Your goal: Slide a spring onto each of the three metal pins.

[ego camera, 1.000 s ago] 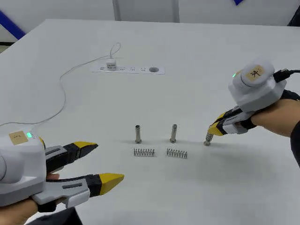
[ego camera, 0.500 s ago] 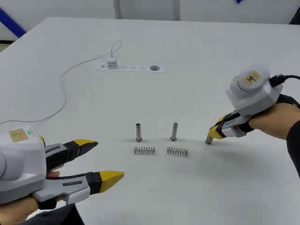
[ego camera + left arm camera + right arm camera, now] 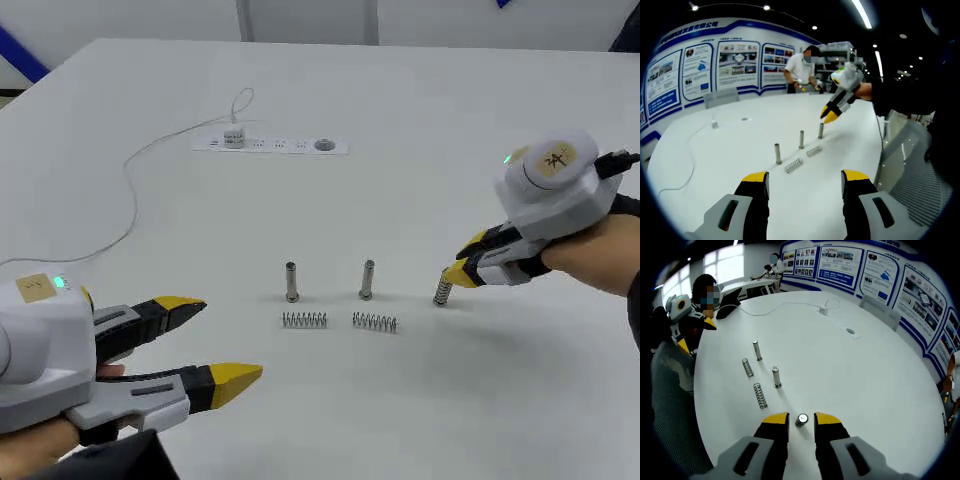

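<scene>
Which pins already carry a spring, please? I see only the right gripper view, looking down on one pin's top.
Observer: The head view shows coils around the right pin, the one between your jaws.
Operator: Thank you. Is the left tool open?
Observer: Yes, the left gripper view shows the left tool with its jaws wide apart and nothing between them.
Operator: Where does it point?
Observer: Towards the left pin and the spring lying beside it, well short of both.
</scene>
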A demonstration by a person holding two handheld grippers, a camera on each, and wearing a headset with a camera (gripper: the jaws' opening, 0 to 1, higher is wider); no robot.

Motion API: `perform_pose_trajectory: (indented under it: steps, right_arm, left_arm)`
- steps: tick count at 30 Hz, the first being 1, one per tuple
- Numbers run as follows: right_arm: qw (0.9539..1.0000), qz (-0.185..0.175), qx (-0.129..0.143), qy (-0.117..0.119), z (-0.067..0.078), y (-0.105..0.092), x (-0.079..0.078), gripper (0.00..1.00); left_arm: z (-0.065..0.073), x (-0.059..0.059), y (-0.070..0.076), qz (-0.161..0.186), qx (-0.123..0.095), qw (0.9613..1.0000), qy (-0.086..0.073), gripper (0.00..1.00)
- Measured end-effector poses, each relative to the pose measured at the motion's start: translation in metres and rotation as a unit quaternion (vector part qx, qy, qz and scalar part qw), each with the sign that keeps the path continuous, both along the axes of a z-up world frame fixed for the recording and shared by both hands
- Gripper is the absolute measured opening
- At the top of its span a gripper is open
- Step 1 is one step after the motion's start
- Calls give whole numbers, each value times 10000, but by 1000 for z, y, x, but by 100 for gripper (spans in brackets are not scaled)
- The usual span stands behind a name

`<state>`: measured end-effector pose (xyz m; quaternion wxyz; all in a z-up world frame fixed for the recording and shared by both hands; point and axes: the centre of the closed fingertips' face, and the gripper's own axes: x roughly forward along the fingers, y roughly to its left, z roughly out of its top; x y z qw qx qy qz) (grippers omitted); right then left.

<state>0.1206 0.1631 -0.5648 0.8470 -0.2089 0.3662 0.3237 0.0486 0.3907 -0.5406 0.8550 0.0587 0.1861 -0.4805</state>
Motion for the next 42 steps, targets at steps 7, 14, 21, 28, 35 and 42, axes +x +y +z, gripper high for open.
perform_pose_trajectory:
  steps: [7,14,21,28,35,42]
  right_arm:
    - [9992,384,78,-90,12,29,-3,21]
    - [9965,823,10,136,-5,55,-10,20]
    - [9924,1190,-91,298,-20,78,-16,19]
    - [9877,1491,-200,421,-33,92,-14,18]
    - [9822,1762,-397,509,-47,104,-11,16]
    - [9772,1929,-620,630,-63,109,-11,16]
  left_arm:
    - [0,0,0,-2,1,10000,-11,59]
    - [1,1,0,11,-1,10000,-21,59]
    - [0,1,1,9,14,10000,-11,59]
    - [-1,1,1,16,19,10000,-4,59]
    - [-2,1,2,16,32,10000,9,59]
    - [-3,2,2,20,31,10000,21,59]
